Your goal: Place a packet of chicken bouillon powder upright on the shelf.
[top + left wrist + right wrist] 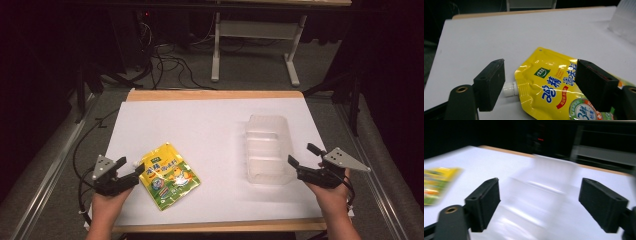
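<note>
A yellow spouted pouch (169, 175) with printed labels lies flat on the white table (200, 130), left of centre. Its white cap (510, 89) points toward my left gripper (129, 167), which is open with the jaws straddling the pouch's (551, 82) spout end. A clear plastic tray (267, 148) sits at the right of the table. My right gripper (306, 156) is open just beside the tray's near right corner. In the right gripper view the tray (541, 192) lies blurred between and beyond the open jaws.
The table's wooden edge (215, 95) runs along the far side. Beyond it stand a white metal frame (255, 45) and loose cables (165, 62) on the floor. Grey rails (45, 165) flank the table.
</note>
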Demonstrator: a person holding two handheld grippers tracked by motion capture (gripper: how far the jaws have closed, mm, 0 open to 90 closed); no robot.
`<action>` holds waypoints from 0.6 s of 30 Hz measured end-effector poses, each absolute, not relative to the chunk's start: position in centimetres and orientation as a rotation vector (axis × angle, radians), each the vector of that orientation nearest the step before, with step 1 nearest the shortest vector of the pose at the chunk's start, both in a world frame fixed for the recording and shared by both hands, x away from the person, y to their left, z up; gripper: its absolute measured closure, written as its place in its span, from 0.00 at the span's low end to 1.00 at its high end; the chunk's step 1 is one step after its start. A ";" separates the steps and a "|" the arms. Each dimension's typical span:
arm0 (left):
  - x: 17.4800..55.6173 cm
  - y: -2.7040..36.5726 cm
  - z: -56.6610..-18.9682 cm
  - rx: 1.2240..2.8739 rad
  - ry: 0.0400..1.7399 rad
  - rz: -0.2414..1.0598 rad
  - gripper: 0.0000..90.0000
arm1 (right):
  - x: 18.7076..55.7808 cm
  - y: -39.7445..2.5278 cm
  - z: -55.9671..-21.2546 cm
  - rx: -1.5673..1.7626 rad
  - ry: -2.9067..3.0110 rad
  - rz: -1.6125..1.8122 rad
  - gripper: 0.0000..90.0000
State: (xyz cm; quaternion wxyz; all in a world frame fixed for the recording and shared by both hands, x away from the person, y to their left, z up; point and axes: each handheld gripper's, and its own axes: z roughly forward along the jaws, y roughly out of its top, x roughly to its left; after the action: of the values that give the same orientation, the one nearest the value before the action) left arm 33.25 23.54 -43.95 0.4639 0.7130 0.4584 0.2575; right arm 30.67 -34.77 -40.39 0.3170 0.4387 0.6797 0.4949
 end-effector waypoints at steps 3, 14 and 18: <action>33.0 22.5 -43.9 1.799 1.071 0.658 0.25 | 31.4 -36.1 -41.0 1.227 1.761 1.265 0.14; 32.9 22.2 -43.6 1.808 1.052 0.657 0.24 | 31.6 -36.2 -41.2 1.237 1.751 1.265 0.16; 32.9 22.2 -43.6 1.823 1.044 0.664 0.25 | 31.7 -36.2 -41.1 1.233 1.750 1.263 0.16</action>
State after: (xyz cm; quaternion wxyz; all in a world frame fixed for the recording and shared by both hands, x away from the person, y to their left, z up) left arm 32.90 22.20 -43.57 0.4523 0.7380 0.4227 0.2686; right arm 31.66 -36.25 -41.07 0.3221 0.4696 0.6665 0.4812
